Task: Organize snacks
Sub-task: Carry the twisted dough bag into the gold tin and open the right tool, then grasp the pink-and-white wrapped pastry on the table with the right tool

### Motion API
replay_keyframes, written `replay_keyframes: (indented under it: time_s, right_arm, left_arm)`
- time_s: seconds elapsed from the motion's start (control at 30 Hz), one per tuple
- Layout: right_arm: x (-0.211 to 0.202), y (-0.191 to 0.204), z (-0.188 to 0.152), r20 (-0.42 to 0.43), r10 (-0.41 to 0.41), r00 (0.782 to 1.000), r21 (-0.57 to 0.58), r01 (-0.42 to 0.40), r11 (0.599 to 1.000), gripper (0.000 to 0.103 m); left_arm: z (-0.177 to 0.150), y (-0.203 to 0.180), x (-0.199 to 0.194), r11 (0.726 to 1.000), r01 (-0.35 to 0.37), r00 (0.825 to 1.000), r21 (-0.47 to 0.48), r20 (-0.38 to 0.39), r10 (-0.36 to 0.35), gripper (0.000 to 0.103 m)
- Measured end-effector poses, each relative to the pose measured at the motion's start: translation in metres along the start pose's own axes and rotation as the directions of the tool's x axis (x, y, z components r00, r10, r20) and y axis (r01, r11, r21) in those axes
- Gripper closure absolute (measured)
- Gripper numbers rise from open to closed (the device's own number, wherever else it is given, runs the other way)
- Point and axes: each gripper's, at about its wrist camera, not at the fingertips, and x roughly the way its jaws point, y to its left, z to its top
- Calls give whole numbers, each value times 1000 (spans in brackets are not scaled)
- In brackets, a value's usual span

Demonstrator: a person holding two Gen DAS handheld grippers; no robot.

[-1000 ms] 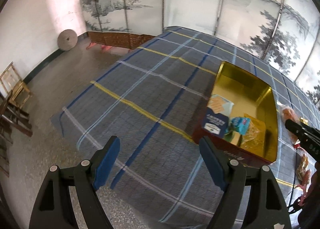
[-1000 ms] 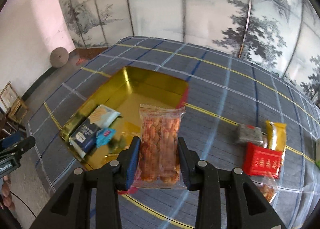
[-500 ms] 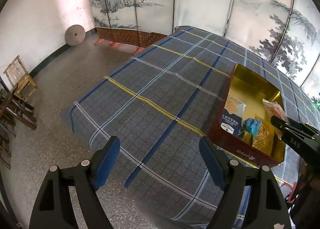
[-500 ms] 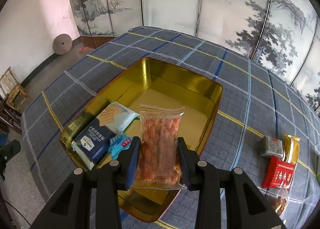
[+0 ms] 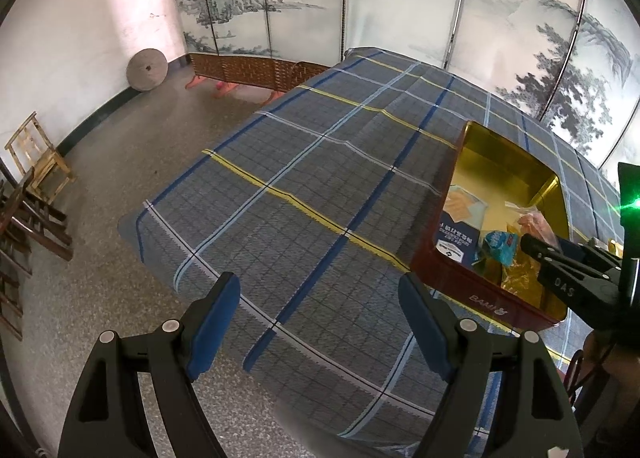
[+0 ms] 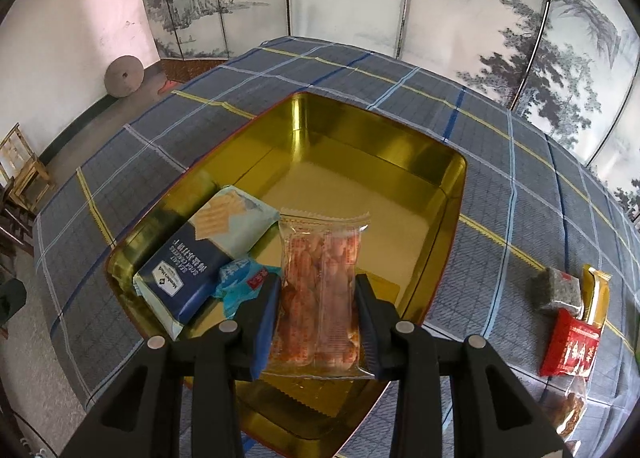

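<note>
Pinching a crinkly clear packet (image 6: 320, 290) of orange biscuits between narrow jaws, our right gripper (image 6: 318, 322) hangs over the glossy gold tin (image 6: 440, 193), beside a navy cracker pack (image 6: 192, 270). Our left gripper (image 5: 320, 322) gapes wide and empty above the woven plaid cloth (image 5: 304, 177); more wrapped snacks (image 6: 572, 322) lie outside the tin.

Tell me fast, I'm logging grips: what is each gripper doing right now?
Left gripper: open, holding nothing.
Right gripper: closed on the clear packet of orange snacks, above the gold tin.
</note>
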Motion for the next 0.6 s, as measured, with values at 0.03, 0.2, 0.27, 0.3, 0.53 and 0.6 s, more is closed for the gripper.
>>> replay_keyframes:
  time_s: [0.03,0.2,0.27,0.3,0.53,0.6]
  right_arm:
    - [-1,1,0,2,-2,1000,-5,2,1000,66]
    - [-8,2,-2,21,-21,1000,-25,21,999,55]
    - [-14,-2,-4,38,-20,999,-14,20,1000,53]
    - [-20,-6,-6,47,-13,999,-5,14,1000,53]
    - [-65,-45,-34,88,-32,996,18,31,999,53]
    - [-76,-63,-46,90,-55,994,36,52,998,53]
  left_arm:
    - [0,-1,0,1000,0,1000,2,-1,0,24]
    - [-3,-9,-2,1000,12,1000,13,2,-12,24]
    - [-3,-13,-3,1000,19,1000,19,4,-19,24]
    - [-4,-15,-4,999,24,1000,22,6,-24,24]
    - [-8,-49,-13,994,72,997,87,17,-73,24]
    - [-9,-61,-15,990,89,996,113,20,-91,24]
